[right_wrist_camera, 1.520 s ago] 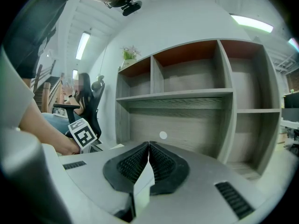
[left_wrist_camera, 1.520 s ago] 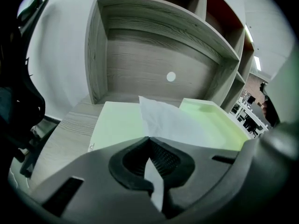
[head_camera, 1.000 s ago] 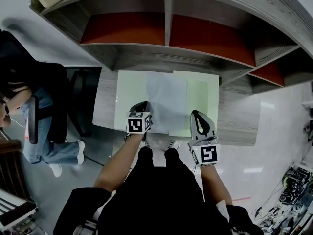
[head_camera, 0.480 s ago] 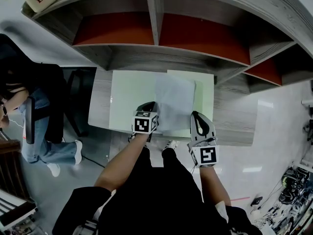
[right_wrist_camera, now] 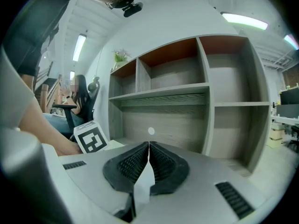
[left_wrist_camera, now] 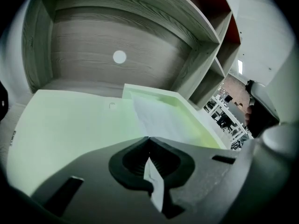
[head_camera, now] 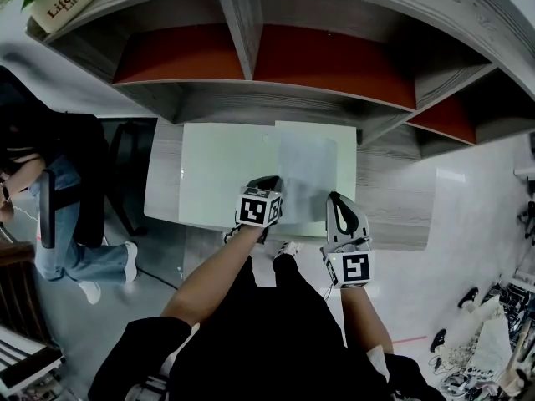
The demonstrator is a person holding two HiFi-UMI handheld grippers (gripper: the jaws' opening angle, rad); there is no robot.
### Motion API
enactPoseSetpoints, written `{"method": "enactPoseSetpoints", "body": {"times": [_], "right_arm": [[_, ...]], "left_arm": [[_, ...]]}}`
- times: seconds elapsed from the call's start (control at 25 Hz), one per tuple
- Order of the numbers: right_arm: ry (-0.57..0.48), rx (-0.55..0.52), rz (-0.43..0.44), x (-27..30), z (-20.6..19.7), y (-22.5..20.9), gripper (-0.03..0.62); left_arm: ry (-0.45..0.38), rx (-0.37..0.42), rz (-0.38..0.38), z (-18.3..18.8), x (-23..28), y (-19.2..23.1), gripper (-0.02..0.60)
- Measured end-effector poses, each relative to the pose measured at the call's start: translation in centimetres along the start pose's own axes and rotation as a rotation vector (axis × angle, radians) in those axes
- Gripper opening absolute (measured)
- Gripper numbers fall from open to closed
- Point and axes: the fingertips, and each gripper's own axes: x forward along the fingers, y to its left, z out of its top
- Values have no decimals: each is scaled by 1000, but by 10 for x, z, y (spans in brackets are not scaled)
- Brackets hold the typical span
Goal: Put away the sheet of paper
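On the right part of the green mat (head_camera: pixel 217 174), which covers the middle of the desk (head_camera: pixel 393 199), lies the sheet of paper (head_camera: pixel 308 170), flat and pale grey. The left gripper (head_camera: pixel 269 182) sits at the mat's near edge, clenched on the sheet's near left edge; in the left gripper view the paper runs straight up to the closed jaws. The right gripper (head_camera: pixel 336 199) is over the mat's near right corner, clenched too and holding nothing, aimed at the shelf unit (head_camera: pixel 251 48) beyond the mat.

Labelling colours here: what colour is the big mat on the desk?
The mat is pale green, clearest in the head view.
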Motion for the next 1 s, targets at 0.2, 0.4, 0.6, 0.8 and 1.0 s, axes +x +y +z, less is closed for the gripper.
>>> {"method": "enactPoseSetpoints", "body": {"times": [0.2, 0.4, 0.6, 0.8, 1.0], "right_arm": [[-2, 4, -9, -3, -3, -9, 25], [-4, 6, 13, 1, -4, -7, 25], [-9, -2, 29, 1, 7, 16, 25], [-79, -39, 121, 35, 38, 55, 25], [-146, -68, 207, 53, 80, 105, 23]], "left_arm": [[33, 12, -36, -5, 10, -11, 9], [21, 36, -17, -5, 3, -2, 162], [-104, 77, 64, 11, -50, 20, 163], [-290, 71, 143, 49, -124, 65, 152], [-480, 46, 186, 77, -206, 83, 85]]}}
